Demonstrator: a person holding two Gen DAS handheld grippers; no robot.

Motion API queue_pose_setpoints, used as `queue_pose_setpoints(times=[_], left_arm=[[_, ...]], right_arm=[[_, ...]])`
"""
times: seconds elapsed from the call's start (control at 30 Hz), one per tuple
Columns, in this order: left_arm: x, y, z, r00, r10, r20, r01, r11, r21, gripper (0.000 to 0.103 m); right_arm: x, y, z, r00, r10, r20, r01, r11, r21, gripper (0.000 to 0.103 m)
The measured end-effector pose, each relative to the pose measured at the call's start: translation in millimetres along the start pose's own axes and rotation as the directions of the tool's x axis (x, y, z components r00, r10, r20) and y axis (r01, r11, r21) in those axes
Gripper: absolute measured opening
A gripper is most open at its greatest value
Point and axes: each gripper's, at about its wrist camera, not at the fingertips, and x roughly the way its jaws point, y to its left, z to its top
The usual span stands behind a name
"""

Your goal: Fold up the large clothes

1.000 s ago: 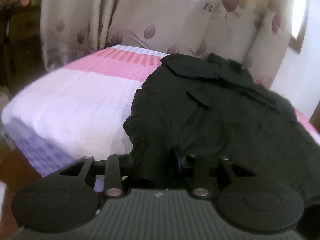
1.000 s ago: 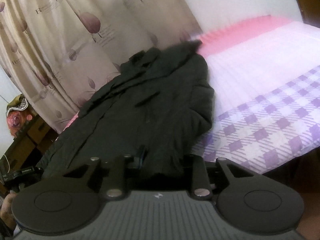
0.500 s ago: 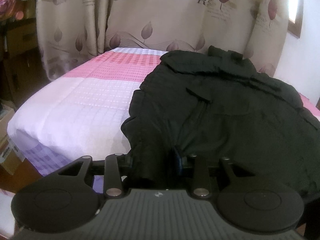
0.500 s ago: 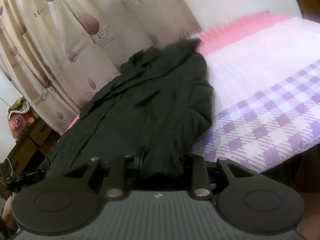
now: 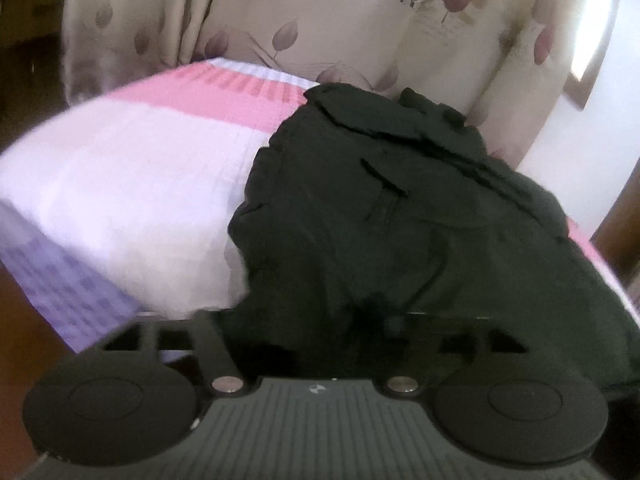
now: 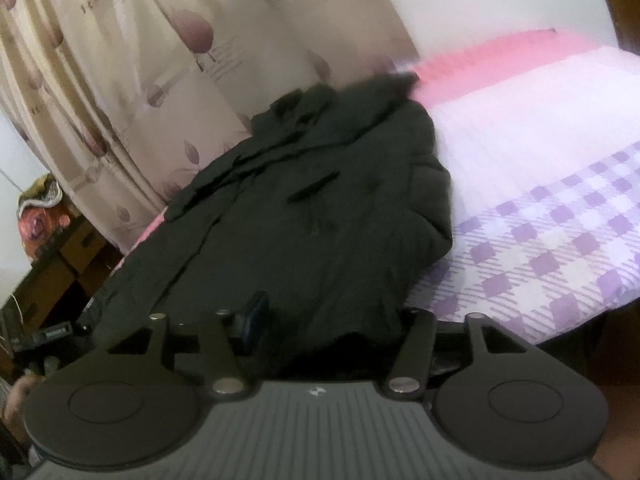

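Both tongs, left (image 5: 304,320) and right (image 6: 320,320), were pinching the black coat (image 5: 400,220) on the bed (image 5: 120,180) and are now opening, fabric between them, so this fold looks laid down.

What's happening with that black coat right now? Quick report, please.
Both grippers opening, left gripper and right gripper each with black coat hem between jaws. Coat on bed. Nothing in the way.

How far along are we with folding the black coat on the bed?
Done: the coat lies along the bed, its sides seemingly folded inward. In hand: both grippers are at its near hem, jaws opening with fabric between them. Left: folding it up lengthwise; it is still long.
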Motion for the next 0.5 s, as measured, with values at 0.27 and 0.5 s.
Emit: queue_pose_setpoints(times=[0.27, 0.5], left_arm=[[-18.3, 26.2, 6.9, 0.987, -0.155, 0.039, 0.159, 0.978, -0.136, 0.016], [-26.9, 35.3, 0.4, 0.98, -0.191, 0.051, 0.197, 0.968, -0.155, 0.021]], right_arm=[[-12.7, -13.2, 7.2, 0.997, 0.058, 0.05, -0.063, 0.993, 0.105, 0.019], [-34.3, -18.2, 21.0, 0.993, 0.074, 0.091, -0.084, 0.989, 0.121, 0.018]])
